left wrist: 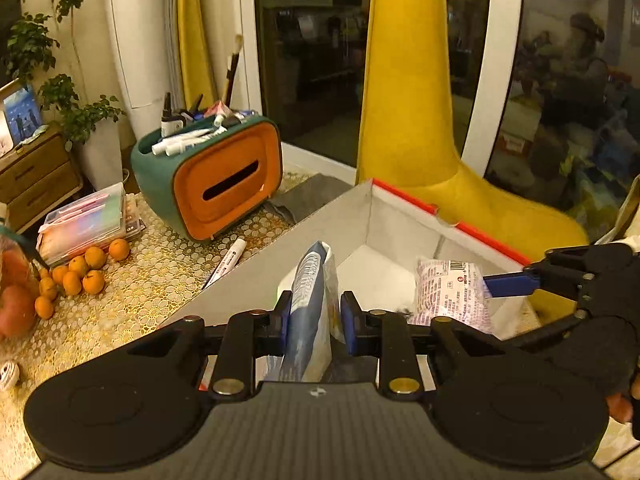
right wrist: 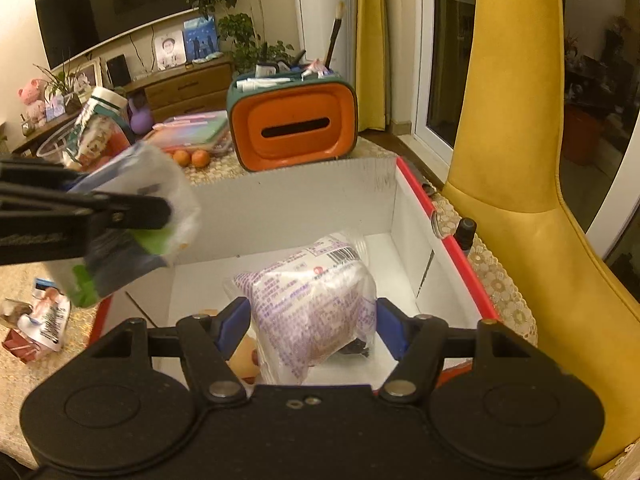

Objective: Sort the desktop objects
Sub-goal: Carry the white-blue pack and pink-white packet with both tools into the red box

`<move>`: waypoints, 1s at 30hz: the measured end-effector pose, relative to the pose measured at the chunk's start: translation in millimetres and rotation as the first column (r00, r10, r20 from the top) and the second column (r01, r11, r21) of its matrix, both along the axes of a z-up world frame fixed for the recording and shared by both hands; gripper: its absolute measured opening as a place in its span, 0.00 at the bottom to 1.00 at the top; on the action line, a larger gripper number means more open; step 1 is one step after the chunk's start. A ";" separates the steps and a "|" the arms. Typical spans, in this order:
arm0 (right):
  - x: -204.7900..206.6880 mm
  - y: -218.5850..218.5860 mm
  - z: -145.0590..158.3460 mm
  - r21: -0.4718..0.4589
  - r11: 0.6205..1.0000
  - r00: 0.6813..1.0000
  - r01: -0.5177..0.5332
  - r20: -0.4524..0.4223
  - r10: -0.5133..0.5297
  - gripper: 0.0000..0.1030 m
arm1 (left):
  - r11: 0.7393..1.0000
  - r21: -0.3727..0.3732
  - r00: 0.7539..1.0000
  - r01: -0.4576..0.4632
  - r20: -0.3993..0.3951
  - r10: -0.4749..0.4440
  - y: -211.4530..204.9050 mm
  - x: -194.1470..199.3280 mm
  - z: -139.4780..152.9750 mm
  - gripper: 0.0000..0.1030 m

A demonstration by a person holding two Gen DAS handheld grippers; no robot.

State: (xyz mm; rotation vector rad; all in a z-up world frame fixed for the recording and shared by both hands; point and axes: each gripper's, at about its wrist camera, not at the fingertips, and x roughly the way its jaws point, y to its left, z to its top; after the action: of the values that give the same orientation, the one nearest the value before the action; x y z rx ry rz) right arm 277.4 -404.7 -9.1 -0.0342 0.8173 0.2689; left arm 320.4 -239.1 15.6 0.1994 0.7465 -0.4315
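My left gripper (left wrist: 314, 316) is shut on a blue-and-white snack packet (left wrist: 310, 300) and holds it over the near corner of the white cardboard box (left wrist: 280, 240). The same packet shows in the right wrist view (right wrist: 136, 216), held at the left above the box edge. My right gripper (right wrist: 312, 320) is shut on a purple-printed snack bag (right wrist: 316, 300) and holds it inside the box (right wrist: 304, 196). In the left wrist view that bag (left wrist: 448, 292) hangs from the right gripper's fingers (left wrist: 508, 284).
A green-and-orange tissue box organiser (left wrist: 216, 176) with pens stands behind the box. Small oranges (left wrist: 80, 272), a plastic case (left wrist: 84, 220) and a marker (left wrist: 228, 260) lie to the left. More snack packets (right wrist: 40, 320) lie left of the box. A yellow chair (right wrist: 520, 160) stands right.
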 end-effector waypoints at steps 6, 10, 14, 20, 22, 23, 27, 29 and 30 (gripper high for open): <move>10.3 3.9 -16.5 -0.026 0.999 1.000 -0.019 -0.021 0.019 0.64 | 0.999 0.046 0.999 0.005 -0.048 -0.003 -13.2 22.7 -25.3 0.23; 18.8 7.0 -25.8 -0.043 0.999 0.999 -0.025 -0.034 0.024 0.64 | 0.997 0.075 0.998 0.008 -0.070 -0.003 -17.5 34.1 -39.7 0.23; 29.1 7.3 -35.1 -0.049 0.999 0.999 -0.018 -0.051 0.015 0.64 | 0.996 0.091 0.996 0.004 -0.091 0.005 -22.9 43.9 -50.7 0.23; 30.2 11.8 -46.0 -0.067 0.996 0.997 -0.051 -0.062 0.047 0.64 | 0.993 0.118 0.992 0.006 -0.126 0.009 -25.5 50.8 -64.0 0.23; 28.9 14.8 -47.4 -0.081 0.995 0.996 -0.065 -0.062 0.060 0.65 | 0.992 0.126 0.989 0.009 -0.145 0.010 -25.2 53.9 -66.8 0.23; 28.4 16.0 -47.8 -0.086 0.994 0.996 -0.070 -0.062 0.065 0.65 | 0.992 0.125 0.988 0.007 -0.151 0.013 -24.6 54.7 -67.8 0.23; 26.6 17.7 -47.2 -0.095 0.992 0.995 -0.078 -0.063 0.072 0.66 | 0.993 0.120 0.983 0.006 -0.181 0.016 -21.7 56.7 -70.8 0.23; 25.9 17.3 -48.1 -0.100 0.992 0.995 -0.083 -0.066 0.076 0.69 | 0.993 0.118 0.981 0.000 -0.193 0.023 -19.8 57.8 -71.0 0.23; 25.0 17.4 -47.7 -0.103 0.991 0.995 -0.085 -0.065 0.079 0.70 | 0.993 0.120 0.981 -0.007 -0.193 0.031 -19.2 57.4 -70.8 0.23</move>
State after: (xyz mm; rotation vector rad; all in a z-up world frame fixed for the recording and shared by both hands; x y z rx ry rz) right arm 302.4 -387.3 -56.8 -0.1596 0.8917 0.3051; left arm 377.9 -258.3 -55.2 0.2638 0.9668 -0.3922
